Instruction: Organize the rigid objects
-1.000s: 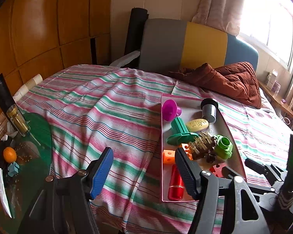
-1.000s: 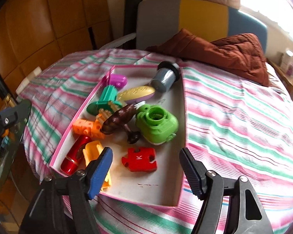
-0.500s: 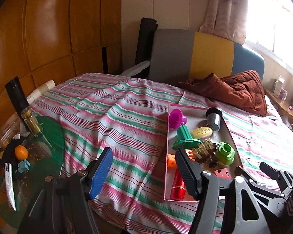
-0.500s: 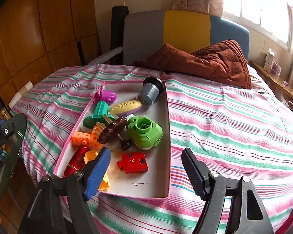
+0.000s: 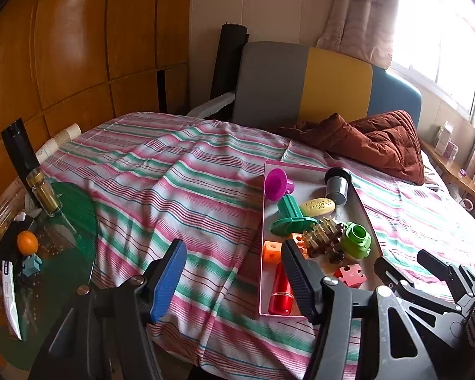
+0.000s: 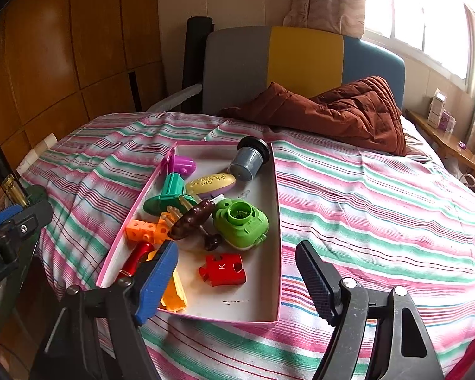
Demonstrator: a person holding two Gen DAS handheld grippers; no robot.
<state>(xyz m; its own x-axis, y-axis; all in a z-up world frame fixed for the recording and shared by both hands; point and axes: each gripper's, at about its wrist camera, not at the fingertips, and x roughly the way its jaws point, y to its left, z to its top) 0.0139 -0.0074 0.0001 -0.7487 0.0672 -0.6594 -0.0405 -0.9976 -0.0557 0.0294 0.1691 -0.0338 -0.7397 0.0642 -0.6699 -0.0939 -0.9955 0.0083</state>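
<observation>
Looking along our left gripper (image 5: 234,274), we had pulled back; its jaws stayed apart and empty, the pink tray (image 5: 262,221) of toys smaller on the striped bedspread (image 5: 174,190). From our right gripper (image 6: 237,272), likewise spread, the tray (image 6: 277,221) sat farther off.

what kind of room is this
Most likely a bedroom: a bed under a striped sheet, a padded headboard, and a brown quilt bunched near it. A pink tray of toys sits on the bed.
</observation>
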